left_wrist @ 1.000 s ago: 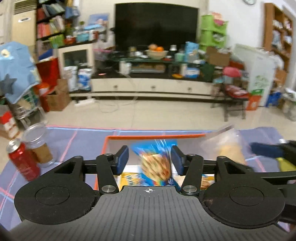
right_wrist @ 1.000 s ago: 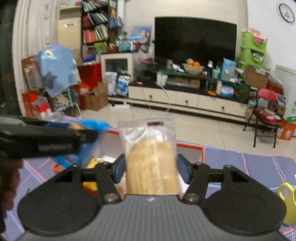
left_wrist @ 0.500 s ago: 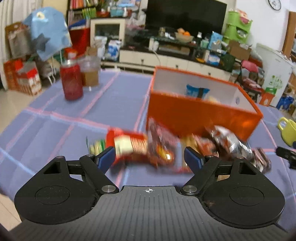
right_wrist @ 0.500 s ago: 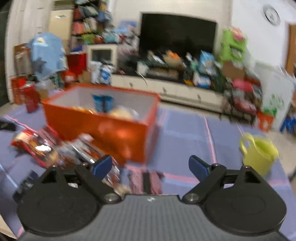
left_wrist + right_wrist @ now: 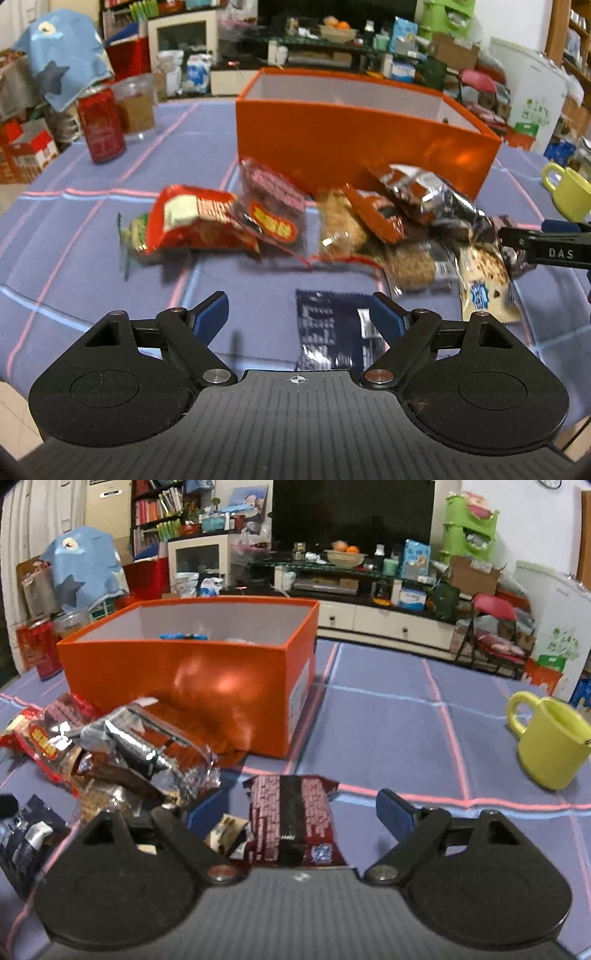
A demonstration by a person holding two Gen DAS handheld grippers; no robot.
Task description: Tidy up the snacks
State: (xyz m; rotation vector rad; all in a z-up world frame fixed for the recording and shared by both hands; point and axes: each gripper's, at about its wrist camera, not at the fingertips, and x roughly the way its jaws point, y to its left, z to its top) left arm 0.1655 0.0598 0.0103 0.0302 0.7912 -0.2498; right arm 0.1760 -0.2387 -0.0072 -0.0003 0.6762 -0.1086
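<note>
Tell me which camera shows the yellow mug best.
The right wrist view: the whole mug stands clear on the cloth, handle toward the orange box. In the left wrist view it sits cut off at the right edge, partly behind the right gripper.

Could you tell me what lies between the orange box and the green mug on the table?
Only bare blue tablecloth between orange box and green mug, in the right wrist view.
</note>
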